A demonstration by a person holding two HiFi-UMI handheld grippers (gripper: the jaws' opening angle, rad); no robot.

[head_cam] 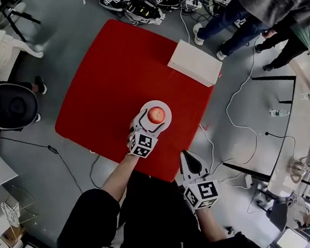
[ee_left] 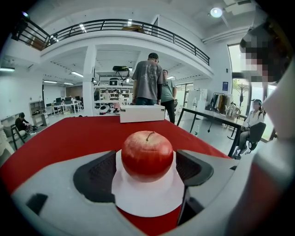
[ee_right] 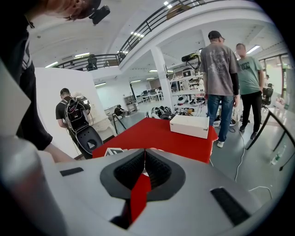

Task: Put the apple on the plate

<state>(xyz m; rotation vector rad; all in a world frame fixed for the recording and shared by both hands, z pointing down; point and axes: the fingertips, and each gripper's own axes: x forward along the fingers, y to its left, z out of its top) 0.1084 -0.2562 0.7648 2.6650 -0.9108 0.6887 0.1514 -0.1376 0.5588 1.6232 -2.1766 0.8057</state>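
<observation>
A red apple [head_cam: 156, 114] [ee_left: 147, 154] stands upright on a small white plate [head_cam: 166, 107] [ee_left: 147, 197] near the front of the red table [head_cam: 112, 81]. My left gripper [head_cam: 150, 123] [ee_left: 146, 159] reaches over the plate and is open. Its black pads [ee_left: 99, 175] flank the apple on both sides, each with a narrow gap. My right gripper [head_cam: 188, 158] [ee_right: 144, 159] hangs off the table's front right edge. It is shut with nothing between its pads.
A white box [head_cam: 195, 62] [ee_left: 142, 113] [ee_right: 190, 125] lies at the table's far right corner. People [head_cam: 253, 7] stand beyond it. A black chair [head_cam: 11, 107] stands at the left, and cables [head_cam: 236, 113] run over the floor at the right.
</observation>
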